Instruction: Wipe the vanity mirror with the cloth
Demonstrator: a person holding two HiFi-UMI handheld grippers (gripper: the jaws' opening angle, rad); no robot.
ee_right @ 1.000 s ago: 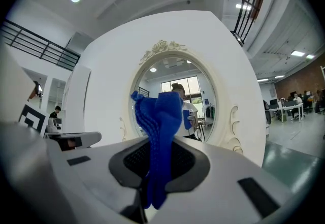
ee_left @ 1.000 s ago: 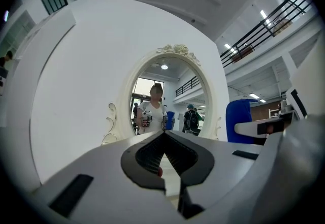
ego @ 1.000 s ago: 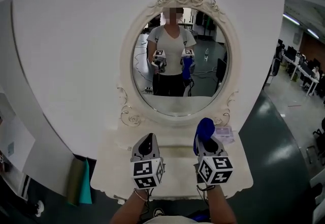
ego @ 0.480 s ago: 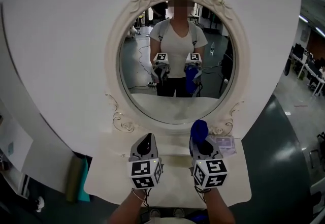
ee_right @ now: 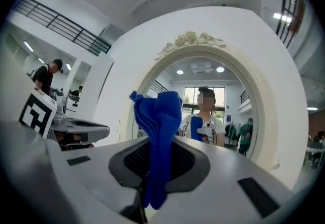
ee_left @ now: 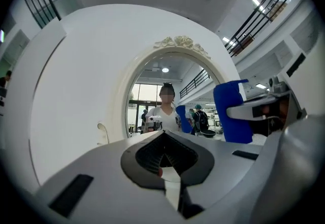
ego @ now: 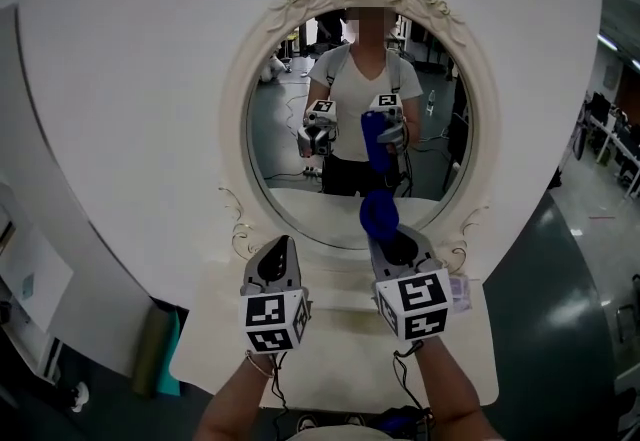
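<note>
Pinching the blue cloth [ego: 379, 213] between tight-pressed jaws, the right hand-held gripper [ego: 392, 241] faces the mirror [ego: 290, 129] - straight ahead, slightly above - and looks nearer to it than the left hand-held gripper [ego: 281, 249], closed on nothing.

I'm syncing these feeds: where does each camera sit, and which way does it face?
Head view: on the person's head, facing forward and down at the mirror; shows forearms, left tool, right tool holding the cloth.
Left gripper view: on the left tool, looking along its shut jaws at the mirror; the right tool shows at right.
Right gripper view: on the right tool, looking past the clamped cloth at the mirror; the left tool shows at left.
Shared: all see the mirror.
</note>
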